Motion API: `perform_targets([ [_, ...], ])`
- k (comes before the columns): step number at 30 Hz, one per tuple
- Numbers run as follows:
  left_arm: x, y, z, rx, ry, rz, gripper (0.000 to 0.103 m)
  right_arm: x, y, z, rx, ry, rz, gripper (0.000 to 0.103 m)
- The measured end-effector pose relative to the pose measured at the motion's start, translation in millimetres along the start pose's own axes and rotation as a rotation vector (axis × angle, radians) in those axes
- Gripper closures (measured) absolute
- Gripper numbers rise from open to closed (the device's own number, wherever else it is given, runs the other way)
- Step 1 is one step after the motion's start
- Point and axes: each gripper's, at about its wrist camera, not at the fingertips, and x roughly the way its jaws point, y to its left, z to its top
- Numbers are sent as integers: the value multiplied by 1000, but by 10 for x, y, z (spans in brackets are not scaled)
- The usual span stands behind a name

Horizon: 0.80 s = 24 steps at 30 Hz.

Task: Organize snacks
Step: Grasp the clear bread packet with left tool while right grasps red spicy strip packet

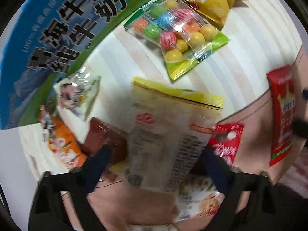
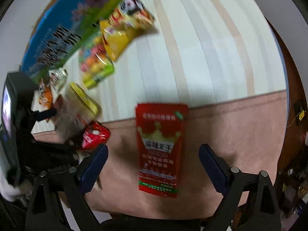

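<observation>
- Left wrist view: your left gripper (image 1: 154,165) holds a clear packet (image 1: 165,130) with a yellow top between its fingers, lifted over the cloth (image 1: 240,44) edge. A candy bag (image 1: 177,38) and chip bag (image 1: 207,2) lie beyond, beside the milk box (image 1: 48,44).
- Right wrist view: your right gripper (image 2: 154,165) is spread wide and holds nothing; the red pouch (image 2: 159,146) lies flat between its fingers on the pink surface (image 2: 240,134), its top edge at the cloth's border.

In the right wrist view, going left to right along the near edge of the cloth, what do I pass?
Left gripper with its white-and-yellow packet → small red packet → tall red pouch, lying between the right gripper's open fingers.
</observation>
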Motion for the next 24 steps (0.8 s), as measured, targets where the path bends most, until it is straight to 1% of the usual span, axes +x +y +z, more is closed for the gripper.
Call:
perform_targets([
  [1,34,35,9,-43,13,-28,50,57,-21,-38,10,5,-12,10],
  [2,52,111,10,-106,23,-56,50,96,-29,-64,20,11,-19,14],
  [4,52,239,-30,-210,17,-105,50,175,-6,-127,24,3,-56,19],
  [5,62,304,-81,-275,18,-122,50,203,3,-154,25,-7,-76,25],
  [6,77,360,-136,-317,15,-111,50,221,29,-186,13,-18,-102,32],
  [7,95,431,-229,-397,17,-133,50,239,56,-211,-2,-28,-130,36],
  [8,106,498,-294,-444,18,-148,50,245,74,-227,-14,-37,-139,44],
  [9,138,547,-387,-503,29,-158,50,251,96,-239,-34,-40,-144,46],
  [11,206,594,-525,-570,50,-197,50,243,166,-225,-96,-43,-129,49],
  [13,279,598,-630,-600,62,-231,50,225,298,-199,-210,-32,-97,49],
  [14,326,581,-663,-594,69,-243,50,227,356,-191,-260,-16,-94,49],
  [16,405,563,-698,-584,76,-257,50,196,384,-175,-297,-3,-72,43],
  [18,456,573,-725,-591,67,-271,49,168,347,-151,-275,4,-57,35],
  [19,467,604,-738,-601,65,-278,49,144,294,-148,-242,11,-51,33],
  [20,483,621,-765,-618,60,-287,49,122,278,-103,-217,19,-50,33],
  [21,534,632,-879,-631,52,-294,50,145,247,-120,-193,30,-57,33],
  [22,537,639,-905,-645,45,-297,50,161,243,-128,-182,32,-66,33],
  [23,534,650,-940,-661,36,-293,54,180,242,-153,-178,27,-82,33],
  [24,501,672,-1005,-668,30,-287,56,231,286,-102,-182,25,-104,34],
])
